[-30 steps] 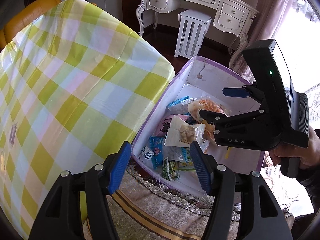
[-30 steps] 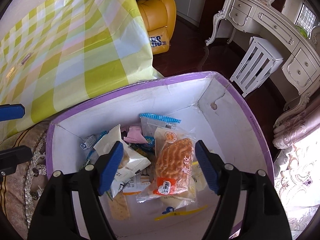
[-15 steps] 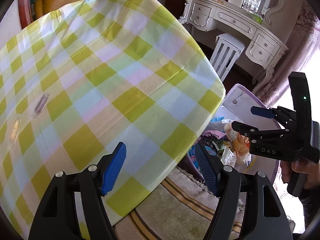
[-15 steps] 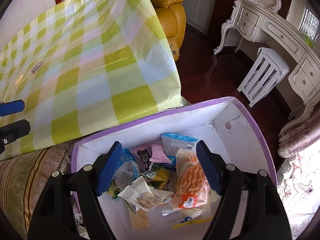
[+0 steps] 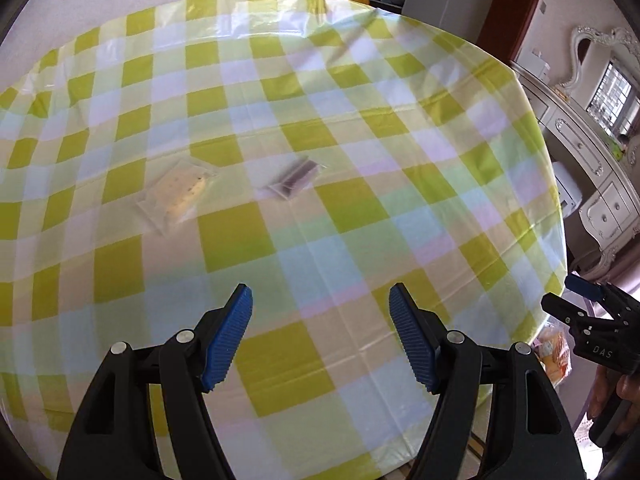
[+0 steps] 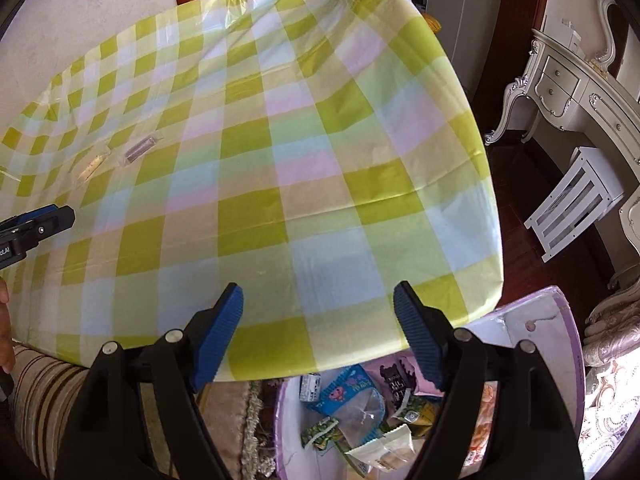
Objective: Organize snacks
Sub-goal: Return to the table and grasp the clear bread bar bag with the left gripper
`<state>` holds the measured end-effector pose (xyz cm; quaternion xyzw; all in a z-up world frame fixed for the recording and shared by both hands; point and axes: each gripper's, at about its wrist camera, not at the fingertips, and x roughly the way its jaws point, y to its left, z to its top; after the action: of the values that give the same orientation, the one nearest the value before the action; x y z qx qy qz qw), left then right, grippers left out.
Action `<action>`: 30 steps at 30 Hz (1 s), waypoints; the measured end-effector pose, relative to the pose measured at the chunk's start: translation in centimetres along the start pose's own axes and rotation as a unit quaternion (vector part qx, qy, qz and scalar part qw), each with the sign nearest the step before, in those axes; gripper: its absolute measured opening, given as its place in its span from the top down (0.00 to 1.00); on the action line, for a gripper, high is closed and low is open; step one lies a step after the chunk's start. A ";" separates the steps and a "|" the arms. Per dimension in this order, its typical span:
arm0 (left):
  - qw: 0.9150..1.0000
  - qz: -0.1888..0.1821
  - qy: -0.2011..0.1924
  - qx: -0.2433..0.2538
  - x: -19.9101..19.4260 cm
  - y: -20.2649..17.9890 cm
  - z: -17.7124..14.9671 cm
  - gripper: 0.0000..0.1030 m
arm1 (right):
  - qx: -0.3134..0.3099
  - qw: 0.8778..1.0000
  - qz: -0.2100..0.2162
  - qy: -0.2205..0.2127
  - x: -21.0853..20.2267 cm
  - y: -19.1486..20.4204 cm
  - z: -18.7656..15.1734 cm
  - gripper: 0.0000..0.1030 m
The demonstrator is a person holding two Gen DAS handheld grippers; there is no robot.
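Snacks remain on the checked tablecloth in your left view: a pale cracker packet and a dark bar, ahead of your empty, spread left gripper, likely lined up for a pickup. From the right view, your right gripper hangs spread and empty over the table edge, the purple-rimmed box of collected snacks below.

Bright daylight from the window (right side), soft motion blur on tablecloth, fisheye-bent dark corners
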<state>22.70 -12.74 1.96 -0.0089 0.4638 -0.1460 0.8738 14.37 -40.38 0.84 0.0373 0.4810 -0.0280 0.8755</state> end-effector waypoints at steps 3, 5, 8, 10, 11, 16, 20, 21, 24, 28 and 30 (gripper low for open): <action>0.999 0.030 -0.013 -0.026 0.1 4.3 1.2 0.33 | -0.005 1.000 0.024 0.001 0.7 2.4 1.7 0.24; 0.998 0.050 -0.023 -0.031 0.3 6.6 2.0 0.33 | -0.010 0.999 0.036 0.003 1.4 4.2 2.9 0.24; 0.997 0.075 -0.029 -0.010 1.3 8.5 3.4 0.32 | -0.007 0.998 0.055 0.005 2.5 6.8 4.8 0.24; 0.996 0.080 -0.025 0.010 2.4 9.2 4.2 0.29 | -0.003 0.998 0.060 0.005 3.2 8.5 6.1 0.24; 0.997 0.076 -0.021 0.020 3.0 9.4 4.6 0.28 | 0.001 0.998 0.060 0.005 3.7 9.3 6.7 0.24; 0.994 0.085 -0.013 0.072 5.8 8.9 6.1 0.28 | 0.034 0.997 0.064 0.009 6.1 12.4 9.8 0.24; 0.993 0.088 -0.008 0.078 7.2 9.7 6.9 0.28 | 0.054 0.997 0.060 0.015 8.0 14.5 11.7 0.24; 0.993 0.089 -0.006 0.076 7.4 9.9 7.0 0.28 | 0.056 0.997 0.057 0.017 8.4 15.0 12.0 0.24; 0.995 0.067 -0.003 0.070 7.8 10.4 7.1 0.32 | 0.056 0.997 0.053 0.021 9.4 16.4 12.7 0.24; 0.996 0.050 0.013 0.075 8.5 10.1 6.6 0.51 | 0.060 0.997 0.046 0.024 10.5 18.1 13.4 0.24; 0.996 0.044 0.010 0.074 8.3 10.1 6.3 0.55 | 0.056 0.997 0.039 0.024 11.1 18.8 13.6 0.24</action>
<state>34.68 -6.02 -2.69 0.0781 0.4599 -0.1412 0.8732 33.30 -23.03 -0.52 0.1061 0.4975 -0.0198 0.8608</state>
